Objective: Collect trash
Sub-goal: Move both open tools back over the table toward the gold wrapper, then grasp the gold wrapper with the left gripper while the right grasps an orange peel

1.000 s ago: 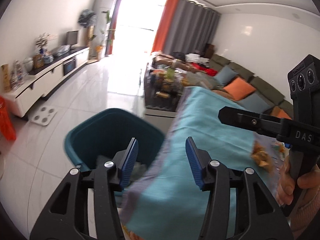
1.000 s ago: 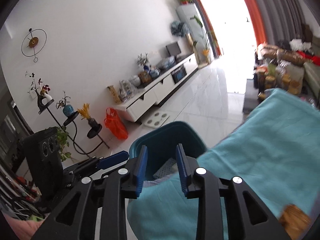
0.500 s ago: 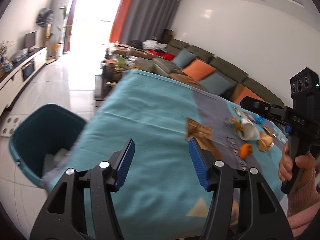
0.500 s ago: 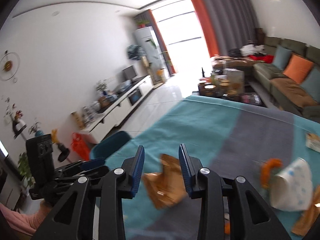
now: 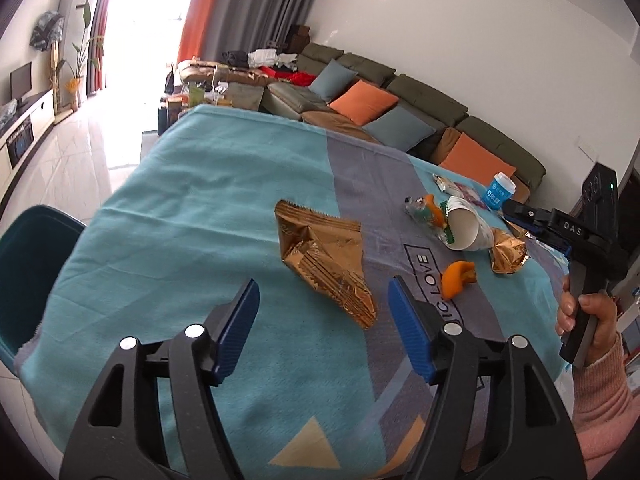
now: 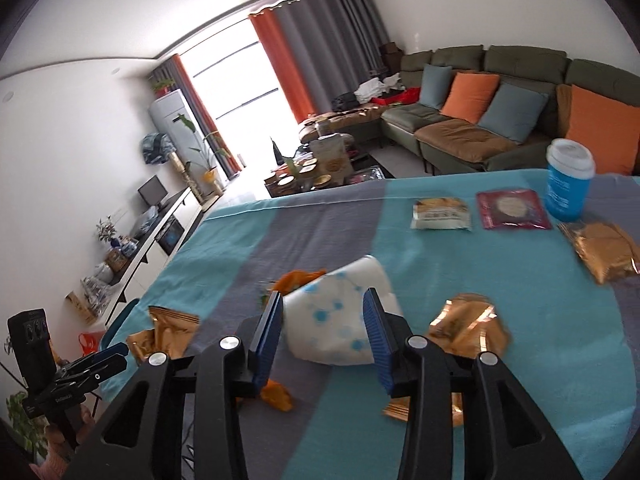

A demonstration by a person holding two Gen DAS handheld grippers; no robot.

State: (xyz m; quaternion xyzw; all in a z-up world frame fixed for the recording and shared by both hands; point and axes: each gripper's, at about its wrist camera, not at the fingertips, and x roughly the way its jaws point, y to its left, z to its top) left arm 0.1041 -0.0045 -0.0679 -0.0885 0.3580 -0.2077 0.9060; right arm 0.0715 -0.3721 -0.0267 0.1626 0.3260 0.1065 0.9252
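The right tool is spread apart around a tipped paper cup lying on the bench. The left tool gapes wide, a gold wrapper lying just ahead of it.

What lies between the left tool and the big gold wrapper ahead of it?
Only bare teal cloth, in the left wrist view. The left tool is open and the gold wrapper lies flat just beyond its tips.

bare cloth beside gold wrapper; tipped cup hemmed by wrappers.
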